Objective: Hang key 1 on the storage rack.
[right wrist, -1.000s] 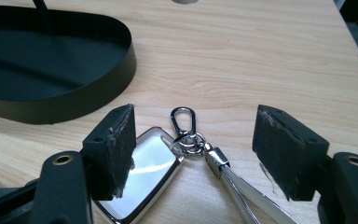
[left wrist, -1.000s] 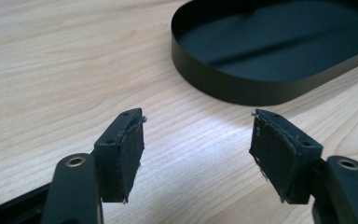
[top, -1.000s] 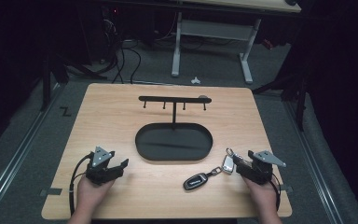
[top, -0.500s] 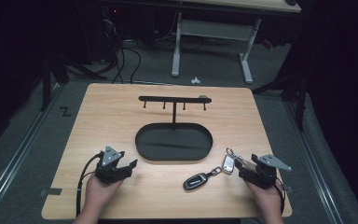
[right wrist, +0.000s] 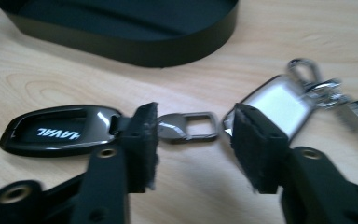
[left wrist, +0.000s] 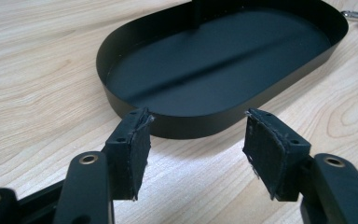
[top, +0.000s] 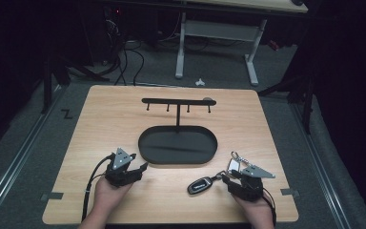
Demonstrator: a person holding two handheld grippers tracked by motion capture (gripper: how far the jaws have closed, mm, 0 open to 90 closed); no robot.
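A black car key fob (top: 201,185) (right wrist: 51,133) lies flat on the wooden table, joined by a metal link (right wrist: 191,126) to a silver tag (right wrist: 279,102) and a key ring clasp (top: 234,157). My right gripper (top: 224,180) (right wrist: 193,128) is low over the link, one pad by the fob's end and the other by the tag. Its jaws have just been closing, and a gap still shows around the link. My left gripper (top: 140,168) (left wrist: 193,135) stands open and empty just in front of the black oval tray (top: 181,143) (left wrist: 214,60).
A black rack (top: 178,101) with several small hooks rises on a post from the tray's far side. Bare wood lies left and right of the tray. The table's front edge is just behind both hands. Beyond the table are cables and a white desk frame (top: 214,28).
My left gripper moved right, closer to the tray's near rim. My right gripper slid left onto the key chain, and its jaws narrowed around the link.
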